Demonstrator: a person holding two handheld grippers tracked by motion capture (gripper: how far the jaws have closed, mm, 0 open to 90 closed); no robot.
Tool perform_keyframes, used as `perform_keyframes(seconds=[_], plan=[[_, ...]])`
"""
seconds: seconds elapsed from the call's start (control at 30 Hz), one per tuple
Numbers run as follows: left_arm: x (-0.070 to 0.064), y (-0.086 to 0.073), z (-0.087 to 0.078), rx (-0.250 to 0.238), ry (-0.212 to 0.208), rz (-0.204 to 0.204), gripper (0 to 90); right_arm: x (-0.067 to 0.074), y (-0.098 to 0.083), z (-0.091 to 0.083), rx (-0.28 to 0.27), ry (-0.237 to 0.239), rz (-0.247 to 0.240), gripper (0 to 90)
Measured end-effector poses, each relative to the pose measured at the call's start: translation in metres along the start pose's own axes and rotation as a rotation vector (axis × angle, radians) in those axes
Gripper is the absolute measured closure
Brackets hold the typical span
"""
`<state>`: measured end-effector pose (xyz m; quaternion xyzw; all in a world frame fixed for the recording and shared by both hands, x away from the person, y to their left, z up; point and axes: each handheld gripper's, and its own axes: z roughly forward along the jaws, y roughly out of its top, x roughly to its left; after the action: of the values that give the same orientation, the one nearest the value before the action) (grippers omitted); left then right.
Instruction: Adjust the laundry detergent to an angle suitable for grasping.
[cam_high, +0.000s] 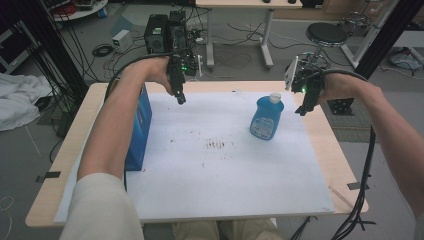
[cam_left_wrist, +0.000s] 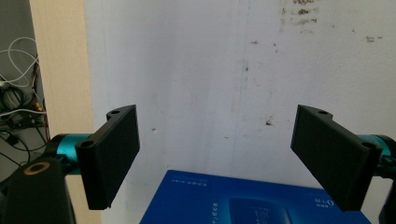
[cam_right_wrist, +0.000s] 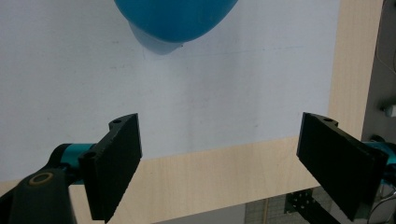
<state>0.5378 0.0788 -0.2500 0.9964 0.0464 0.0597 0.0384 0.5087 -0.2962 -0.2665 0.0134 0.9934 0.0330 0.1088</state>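
So nothing is gripped yet: your left gripper (cam_high: 180, 98) and right gripper (cam_high: 303, 109) both hang spread and empty above the table's far edge. Your blue bottle (cam_high: 266, 118) stands upright on the white sheet (cam_high: 225, 170) (box (cam_high: 139, 127) at left); everything remains ahead.

Glossy blue plastic bottle (cam_high: 266, 119), smooth blue cardboard box (cam_high: 141, 125), matt white stained sheet (cam_high: 210, 160) over pale wood bench (cam_high: 325, 145), matt black plastic fingers (cam_left_wrist: 114, 154).
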Motion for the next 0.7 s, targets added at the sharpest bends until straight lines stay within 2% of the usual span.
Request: perform_keyframes(seconds=[0.4,0.7], plan=[[-0.0013,0.0002,-0.0028,-0.002,0.004,-0.001,15.6,-0.0017,-0.0016,0.0012,0.000,0.011,-0.001,13.2],[-0.0075,0.0058,-0.0047,0.006,-0.002,0.003,15.6,0.0004,-0.0036,-0.0022,-0.009,0.007,0.003,13.2]])
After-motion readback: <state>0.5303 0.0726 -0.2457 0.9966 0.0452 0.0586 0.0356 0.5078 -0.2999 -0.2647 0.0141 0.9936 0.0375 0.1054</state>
